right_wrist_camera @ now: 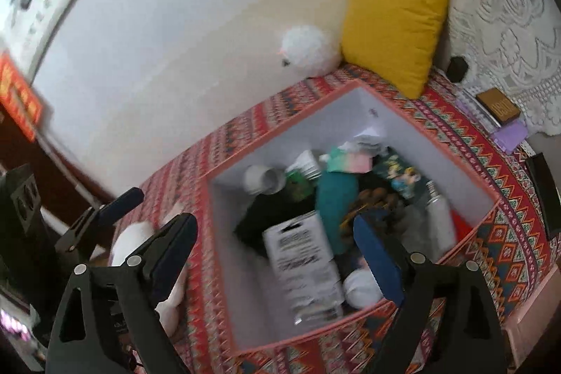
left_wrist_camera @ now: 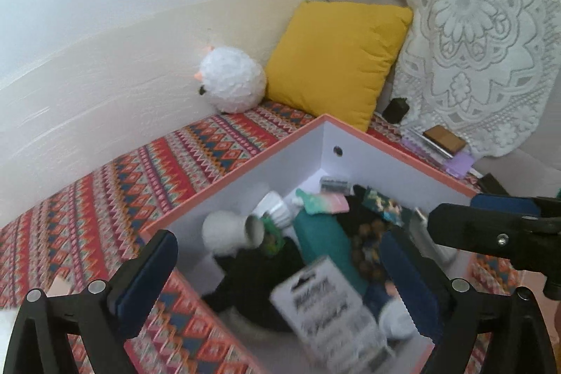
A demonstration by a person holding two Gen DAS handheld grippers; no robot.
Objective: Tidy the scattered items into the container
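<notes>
1. We count one container (right_wrist_camera: 413,128), a white-walled box with an orange rim, sitting on the patterned bedspread (left_wrist_camera: 147,177).
2. Inside it we count one white carton with black print (right_wrist_camera: 305,262), one teal bottle (right_wrist_camera: 336,198), one white cup on its side (left_wrist_camera: 231,230), one white ribbed cup (left_wrist_camera: 275,207), one pink-and-green packet (left_wrist_camera: 326,204) and one black cloth (left_wrist_camera: 259,279); smaller pieces are too blurred to count.
3. Outside the box: one yellow cushion (left_wrist_camera: 336,62), one white plush toy (left_wrist_camera: 231,83), one lace cover (left_wrist_camera: 473,34).
4. Left hand-held gripper (left_wrist_camera: 280,272): jaws wide apart, holding nothing, above the box.
5. Right hand-held gripper (right_wrist_camera: 277,255): jaws wide apart, holding nothing, over the carton.
</notes>
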